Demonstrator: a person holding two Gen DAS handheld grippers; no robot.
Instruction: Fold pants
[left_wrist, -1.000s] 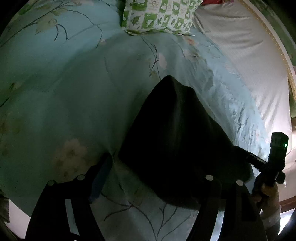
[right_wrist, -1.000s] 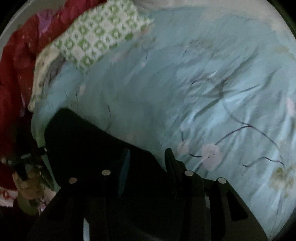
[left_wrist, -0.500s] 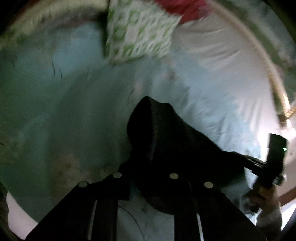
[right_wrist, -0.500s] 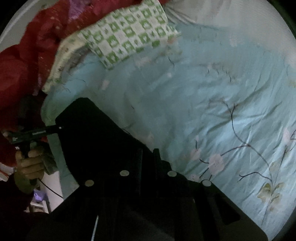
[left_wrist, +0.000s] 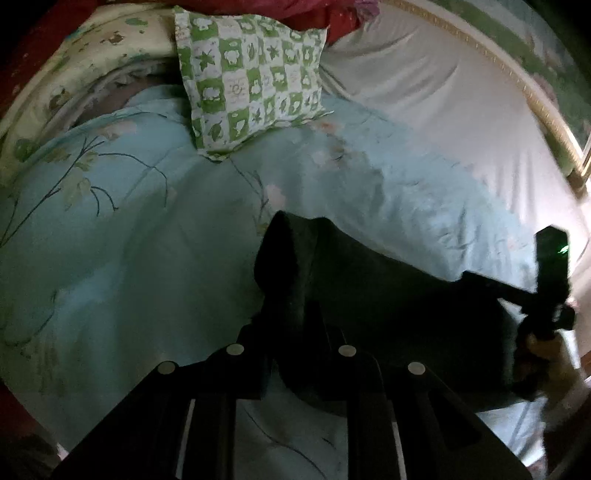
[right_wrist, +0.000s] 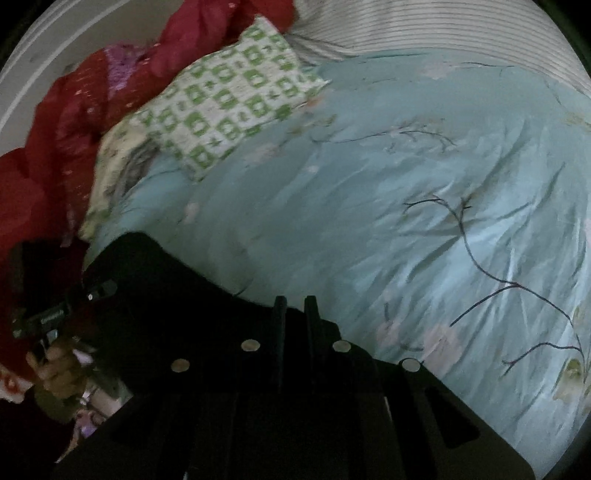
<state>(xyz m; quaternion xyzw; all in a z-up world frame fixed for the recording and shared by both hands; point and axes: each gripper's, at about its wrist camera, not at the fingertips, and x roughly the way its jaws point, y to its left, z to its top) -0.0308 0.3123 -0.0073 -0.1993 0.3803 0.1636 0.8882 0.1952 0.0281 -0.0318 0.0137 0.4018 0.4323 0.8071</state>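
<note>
Black pants (left_wrist: 388, 295) bunched on the pale-blue floral duvet (left_wrist: 129, 240) below the green-checked pillow (left_wrist: 251, 77), left gripper (left_wrist: 291, 332) and right gripper (right_wrist: 295, 314) each pinching an edge: lift evenly, keep cloth taut, lay flat.

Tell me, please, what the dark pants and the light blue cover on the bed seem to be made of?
The pants look like a soft, matte woven or knit cloth, nearly black: they drape in thick folds and give no shine. The dim light hides the weave. The bed cover looks like a thin, smooth cloth, perhaps cotton or a blend, printed with branches and flowers: it has fine creases and a slight sheen.
</note>
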